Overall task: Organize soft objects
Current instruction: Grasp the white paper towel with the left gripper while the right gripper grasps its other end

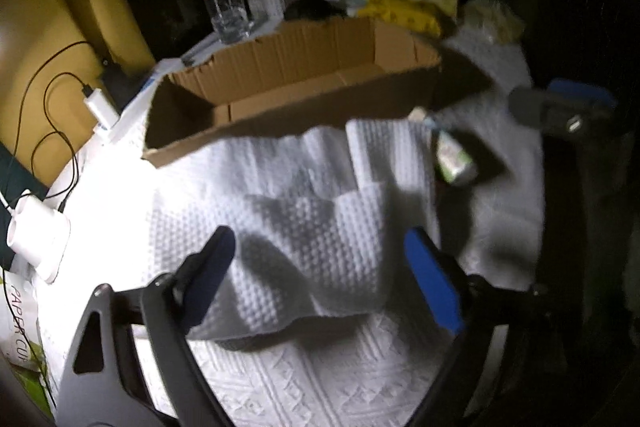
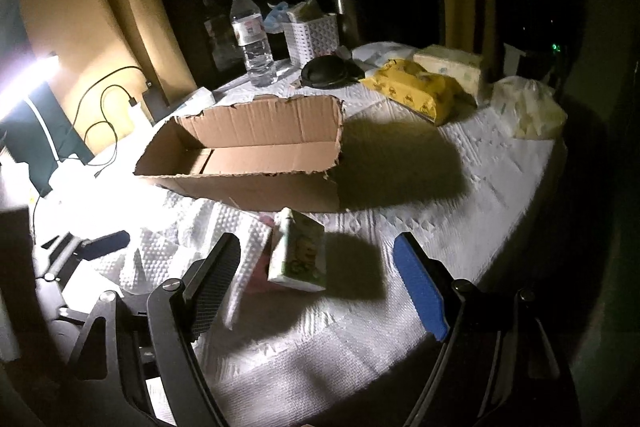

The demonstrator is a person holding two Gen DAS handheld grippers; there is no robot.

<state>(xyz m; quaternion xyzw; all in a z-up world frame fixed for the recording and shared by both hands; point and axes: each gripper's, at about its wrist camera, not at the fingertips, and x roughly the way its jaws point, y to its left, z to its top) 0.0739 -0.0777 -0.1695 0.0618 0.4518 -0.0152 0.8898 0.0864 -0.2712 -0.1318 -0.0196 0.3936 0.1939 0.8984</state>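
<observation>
A folded white paper towel [image 1: 304, 227] lies on the white-covered table [image 1: 320, 379], in front of an empty cardboard box [image 1: 304, 51]. My left gripper [image 1: 320, 239] is open and straddles the towel; its left finger is at the towel's edge, its blue right pad [image 1: 432, 283] stands clear. A small green tissue pack [image 2: 298, 251] stands beside the towel [image 2: 168, 251]. My right gripper [image 2: 316, 241] is open just behind the pack, not touching it. The same pack [image 1: 452, 155] and the right gripper [image 1: 560, 107] show in the left wrist view, far right.
Behind the box [image 2: 260, 123] lie a yellow wipes pack [image 2: 416, 87], a tissue box [image 2: 452, 63] and a plastic bag [image 2: 528, 111]. A water bottle [image 2: 254, 35] and white basket [image 2: 312, 35] stand at the back. Chargers and cables [image 1: 38, 235] crowd the left edge.
</observation>
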